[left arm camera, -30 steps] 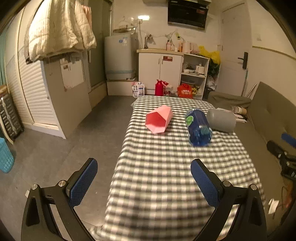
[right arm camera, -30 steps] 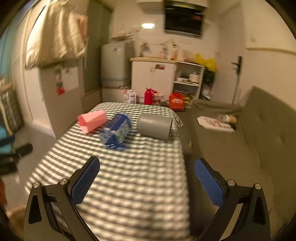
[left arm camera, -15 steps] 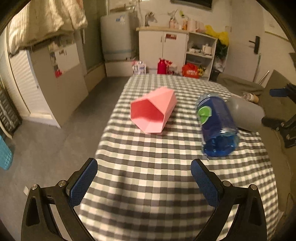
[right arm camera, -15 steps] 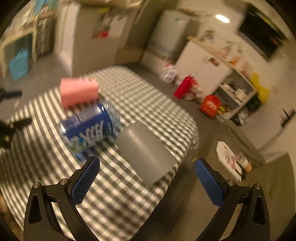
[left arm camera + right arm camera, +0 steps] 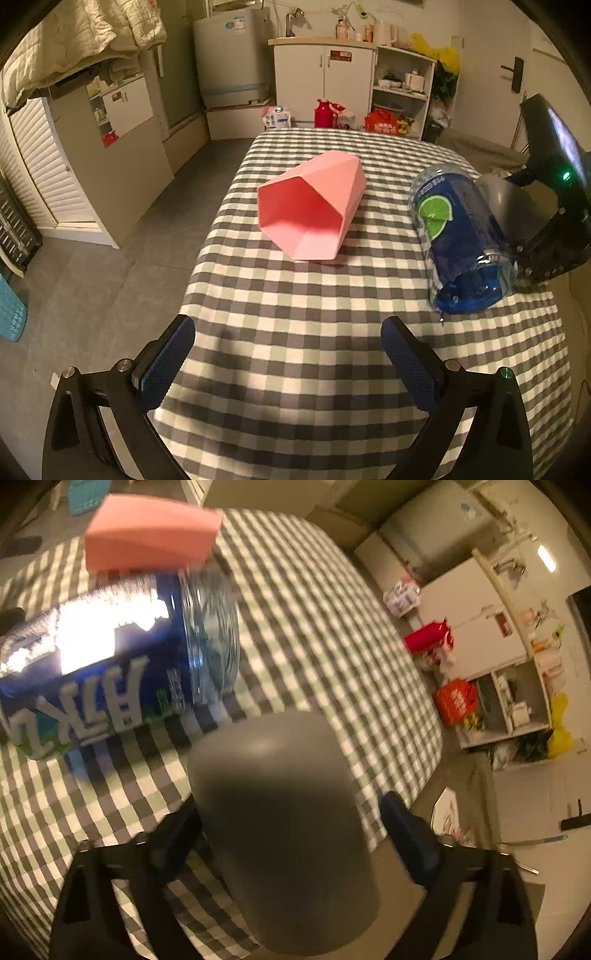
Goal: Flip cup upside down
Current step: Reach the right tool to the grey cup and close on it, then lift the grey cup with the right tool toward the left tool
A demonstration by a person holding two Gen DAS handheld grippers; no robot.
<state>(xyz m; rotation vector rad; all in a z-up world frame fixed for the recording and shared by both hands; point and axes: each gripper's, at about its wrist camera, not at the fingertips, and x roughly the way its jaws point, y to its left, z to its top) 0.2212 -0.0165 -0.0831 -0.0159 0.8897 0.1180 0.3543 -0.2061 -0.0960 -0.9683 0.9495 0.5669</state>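
A pink faceted cup (image 5: 312, 206) lies on its side on the checked table (image 5: 295, 332), mouth toward me; it also shows in the right wrist view (image 5: 147, 539). A grey cup (image 5: 280, 819) lies on its side at the table's right edge, partly hidden behind the bottle in the left wrist view (image 5: 498, 192). My left gripper (image 5: 288, 365) is open and empty, short of the pink cup. My right gripper (image 5: 291, 834) is open with its jaws on either side of the grey cup, apart from it.
A blue clear bottle (image 5: 458, 240) lies on its side between the two cups, also seen in the right wrist view (image 5: 110, 664). Cabinets (image 5: 325, 85) and floor clutter stand beyond the table. A sofa is to the right.
Both grippers have moved forward. The left has come closer to the pink cup. The right has closed in on the grey cup, which now sits between its open jaws.
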